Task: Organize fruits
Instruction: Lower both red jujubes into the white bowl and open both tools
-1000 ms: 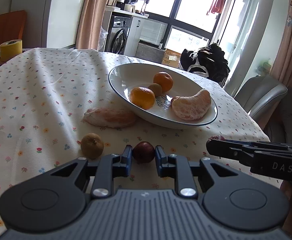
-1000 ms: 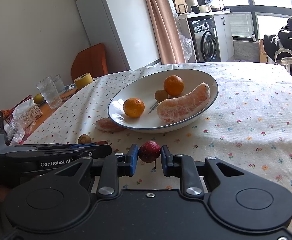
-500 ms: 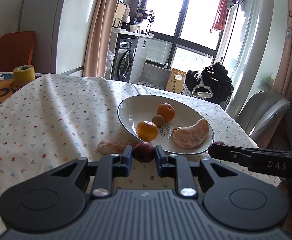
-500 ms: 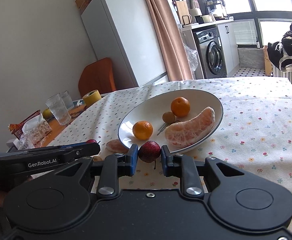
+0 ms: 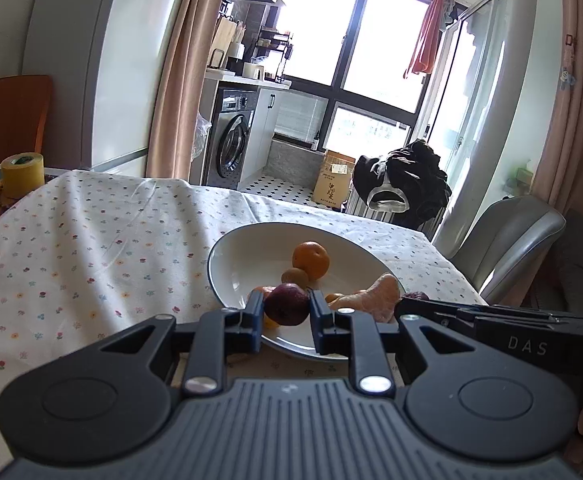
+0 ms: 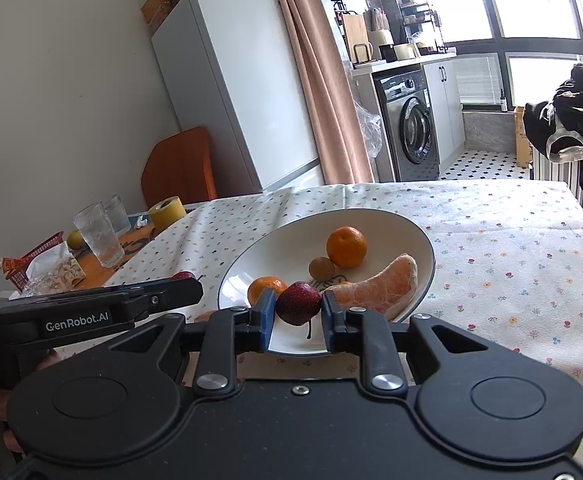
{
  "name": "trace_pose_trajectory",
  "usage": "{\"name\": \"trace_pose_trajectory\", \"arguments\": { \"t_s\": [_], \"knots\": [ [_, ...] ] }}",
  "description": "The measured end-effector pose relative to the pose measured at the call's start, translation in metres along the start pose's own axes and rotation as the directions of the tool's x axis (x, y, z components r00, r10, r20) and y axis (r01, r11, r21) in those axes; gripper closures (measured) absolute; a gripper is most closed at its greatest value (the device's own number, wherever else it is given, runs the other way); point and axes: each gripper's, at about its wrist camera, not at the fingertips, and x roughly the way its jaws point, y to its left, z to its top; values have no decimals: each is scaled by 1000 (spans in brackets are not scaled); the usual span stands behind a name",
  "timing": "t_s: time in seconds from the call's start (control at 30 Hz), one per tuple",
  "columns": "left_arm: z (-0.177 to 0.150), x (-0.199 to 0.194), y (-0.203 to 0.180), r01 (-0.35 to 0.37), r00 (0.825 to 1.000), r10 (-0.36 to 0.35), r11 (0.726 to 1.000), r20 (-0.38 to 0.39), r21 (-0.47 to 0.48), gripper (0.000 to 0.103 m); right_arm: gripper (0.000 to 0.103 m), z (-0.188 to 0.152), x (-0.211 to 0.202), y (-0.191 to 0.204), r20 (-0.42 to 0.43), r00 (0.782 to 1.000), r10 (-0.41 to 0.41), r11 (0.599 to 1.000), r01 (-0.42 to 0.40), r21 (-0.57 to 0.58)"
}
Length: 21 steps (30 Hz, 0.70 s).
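Fruits sat in both claws: left gripper [image 5: 284, 312] clamped a dark plum [image 5: 286, 304], right gripper [image 6: 296, 314] clamped a red fruit [image 6: 298, 303]. Both hung over the white bowl's [image 6: 375, 226] near rim, above orange [image 6: 346, 247] and pomelo segment [image 6: 383, 289].

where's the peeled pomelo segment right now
In the right wrist view the peeled pomelo segment lies in the white bowl, on its right side, beside the small brown fruit and below the orange.

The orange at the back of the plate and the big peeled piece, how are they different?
The orange is round with its bright peel on; the peeled piece is a pale, curved wedge. The orange sits farther back on the plate, the peeled piece nearer the front edge. Both lie free on the plate, ungripped.
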Motion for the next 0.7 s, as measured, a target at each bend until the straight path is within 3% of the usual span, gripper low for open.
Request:
{"name": "trace_pose_trajectory", "arguments": {
  "t_s": [0.4, 0.43, 0.7],
  "knots": [
    [0, 30, -7, 11, 999, -11, 1000, -33, -9, 80, 80, 6, 13, -18, 4, 1000, -23, 999, 23, 31],
    [0, 30, -7, 9, 999, -9, 1000, -32, -8, 77, 80, 6, 15, -19, 3, 1000, -23, 999, 23, 34],
    [-2, 23, 4, -25, 999, 24, 999, -30, -34, 75, 80, 4, 27, -17, -12, 1000, -13, 999, 14, 38]
  ]
}}
